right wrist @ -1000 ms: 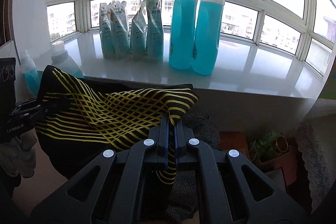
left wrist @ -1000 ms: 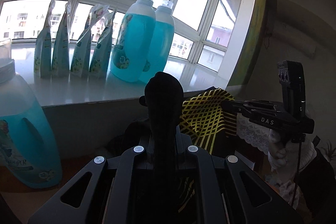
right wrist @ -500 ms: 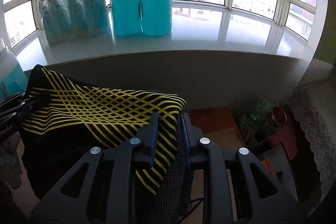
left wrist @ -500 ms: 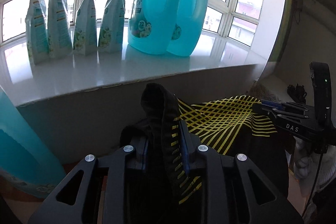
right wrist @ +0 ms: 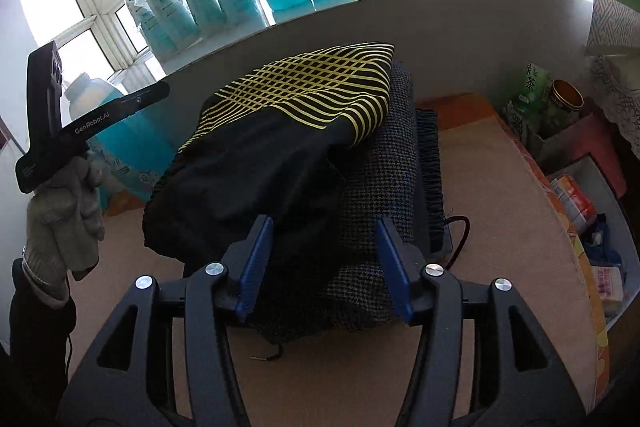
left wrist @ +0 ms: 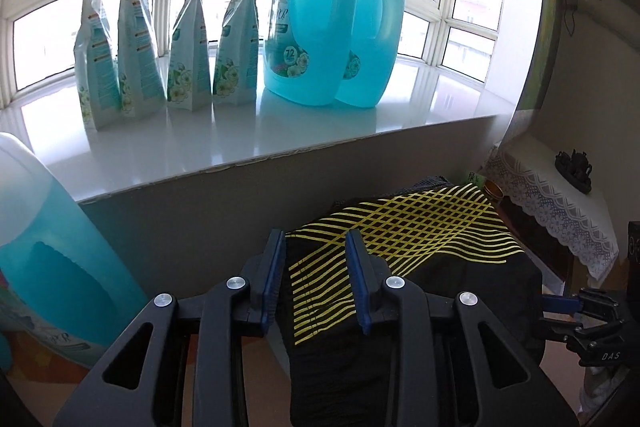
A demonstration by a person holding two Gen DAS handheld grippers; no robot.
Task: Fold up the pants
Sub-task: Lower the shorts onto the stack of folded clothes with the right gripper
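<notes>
Right wrist view: black pants with yellow lattice stripes [right wrist: 280, 131] lying folded on top of a pile, directly on a folded dark houndstooth garment [right wrist: 380, 187], with a ribbed dark garment [right wrist: 430, 163] under that at the right edge. Placed there probably to keep the finished pieces in one stack, close against the grey wall below the windowsill [right wrist: 460, 11]. Pile resting on a beige-pink table surface [right wrist: 500, 227].

Right gripper [right wrist: 324, 267] released, jaws standing wide apart just in front of the near edge of the pile, holding nothing. Blue pads on both fingers [right wrist: 256, 259] clearly free of cloth.

Left gripper [left wrist: 316, 283] also released in its own view, jaws apart with the striped part of the pants seen between them (touching the cloth or only hovering above it, hard to say from this angle). Seen from the right camera, held up at the left side of the pile by a gloved left hand [right wrist: 64, 215], well clear of the fabric.

Judging from this, fold finished or nearly so: pants compact, one striped end turned on top, no leg hanging loose. Front black edge a little bulging, so maybe some flattening wanted.

On the sill: two big bottles of blue detergent [left wrist: 332, 23] and a row of refill pouches [left wrist: 168, 43]; another blue bottle [left wrist: 48, 267] standing low at the left. Beside the table at right, a box of packets and cans [right wrist: 560, 131].
</notes>
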